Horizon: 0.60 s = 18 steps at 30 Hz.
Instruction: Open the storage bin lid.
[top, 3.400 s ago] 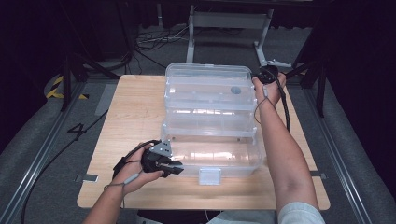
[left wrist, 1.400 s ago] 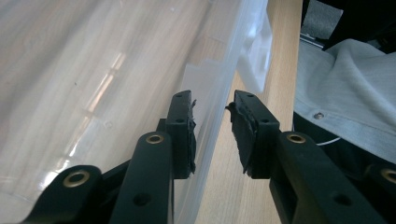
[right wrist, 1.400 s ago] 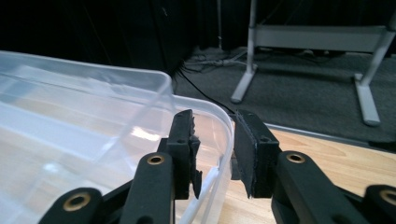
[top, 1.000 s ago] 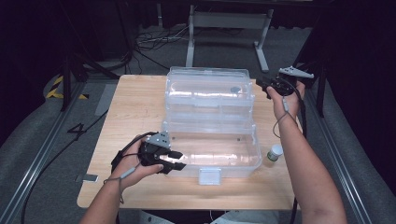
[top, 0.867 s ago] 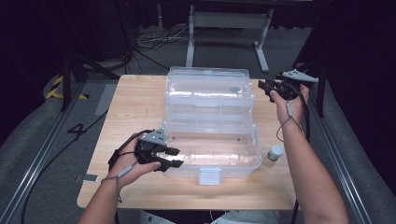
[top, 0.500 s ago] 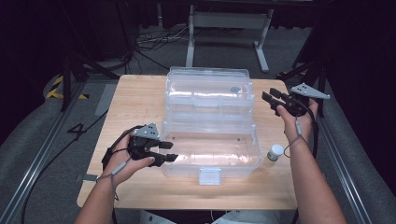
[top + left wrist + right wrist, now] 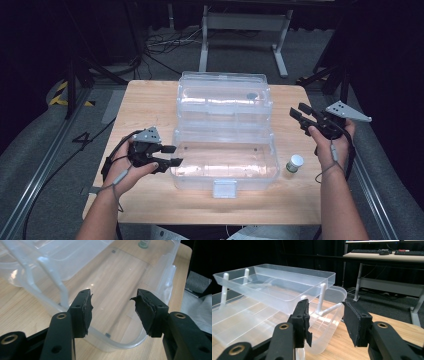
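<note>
Left tool (image 7: pixel 172 155) jaws just been opening, standing apart, box (image 7: pixel 225 135) rim just ahead, nothing gripped. Right tool (image 7: pixel 299 115) also been opening, apart, empty, box corner ahead. Box sitting mid-desk (image 7: pixel 150 100).

Light wooden table (image 7: pixel 150 107), open clear plastic box (image 7: pixel 225 150) at its middle, small white-capped bottle (image 7: pixel 294 163) just right of it.
</note>
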Available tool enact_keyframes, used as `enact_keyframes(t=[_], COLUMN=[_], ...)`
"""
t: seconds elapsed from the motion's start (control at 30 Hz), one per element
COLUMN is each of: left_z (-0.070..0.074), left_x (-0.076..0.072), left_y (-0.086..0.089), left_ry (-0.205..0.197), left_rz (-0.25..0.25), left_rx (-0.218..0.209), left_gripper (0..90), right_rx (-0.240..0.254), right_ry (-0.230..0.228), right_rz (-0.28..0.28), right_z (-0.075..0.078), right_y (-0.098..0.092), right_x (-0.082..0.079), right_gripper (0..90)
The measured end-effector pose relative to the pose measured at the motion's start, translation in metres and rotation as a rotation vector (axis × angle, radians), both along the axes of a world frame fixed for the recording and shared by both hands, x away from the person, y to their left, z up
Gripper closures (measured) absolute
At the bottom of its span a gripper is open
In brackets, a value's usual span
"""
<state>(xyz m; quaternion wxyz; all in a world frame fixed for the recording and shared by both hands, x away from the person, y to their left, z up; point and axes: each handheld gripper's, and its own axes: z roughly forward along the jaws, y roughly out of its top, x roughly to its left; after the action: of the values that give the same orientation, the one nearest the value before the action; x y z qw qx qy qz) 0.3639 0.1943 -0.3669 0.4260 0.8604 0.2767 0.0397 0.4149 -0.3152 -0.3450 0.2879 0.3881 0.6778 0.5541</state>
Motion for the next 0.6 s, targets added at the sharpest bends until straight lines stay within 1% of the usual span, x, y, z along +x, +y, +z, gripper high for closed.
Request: enact_keyframes(t=[0.07, 0.17, 0.2, 0.23, 0.27, 0.3, 0.5, 0.53, 0.6], left_z=[0.001, 0.004, 0.004, 0.004, 0.005, 0.006, 0.007, 0.007, 0.007], left_x=[0.001, 0.003, 0.004, 0.004, 0.005, 0.007, 0.012, 0.014, 0.016], left_y=[0.005, 0.012, 0.014, 0.014, 0.016, 0.017, 0.019, 0.02, 0.02], left_ry=[-0.002, -0.002, -0.003, -0.003, -0.003, 0.0, 0.006, 0.007, 0.01], left_rz=[0.017, 0.049, 0.055, 0.055, 0.066, 0.077, 0.094, 0.104, 0.118], left_rx=[0.001, 0.009, 0.012, 0.012, 0.02, 0.016, 0.011, 0.015, 0.022], left_gripper=[47.3, 46.8, 46.7, 46.6, 46.6, 46.5, 46.1, 46.0, 45.7], right_rx=[-0.012, -0.032, -0.046, -0.046, -0.058, -0.067, -0.051, -0.055, -0.07], right_ry=[-0.004, 0.015, 0.016, 0.016, 0.019, 0.028, 0.053, 0.076, 0.104], right_rz=[0.012, 0.037, 0.036, 0.036, 0.037, 0.035, 0.036, 0.05, 0.064], right_z=[0.002, 0.004, 0.005, 0.005, 0.006, 0.007, 0.011, 0.013, 0.014], right_y=[-0.001, -0.003, -0.004, -0.004, -0.005, -0.008, -0.018, -0.022, -0.024], right_x=[-0.004, -0.011, -0.013, -0.013, -0.015, -0.019, -0.026, -0.029, -0.031], right_gripper=[55.7, 55.1, 55.1, 55.1, 55.1, 54.8, 53.5, 52.5, 52.0])
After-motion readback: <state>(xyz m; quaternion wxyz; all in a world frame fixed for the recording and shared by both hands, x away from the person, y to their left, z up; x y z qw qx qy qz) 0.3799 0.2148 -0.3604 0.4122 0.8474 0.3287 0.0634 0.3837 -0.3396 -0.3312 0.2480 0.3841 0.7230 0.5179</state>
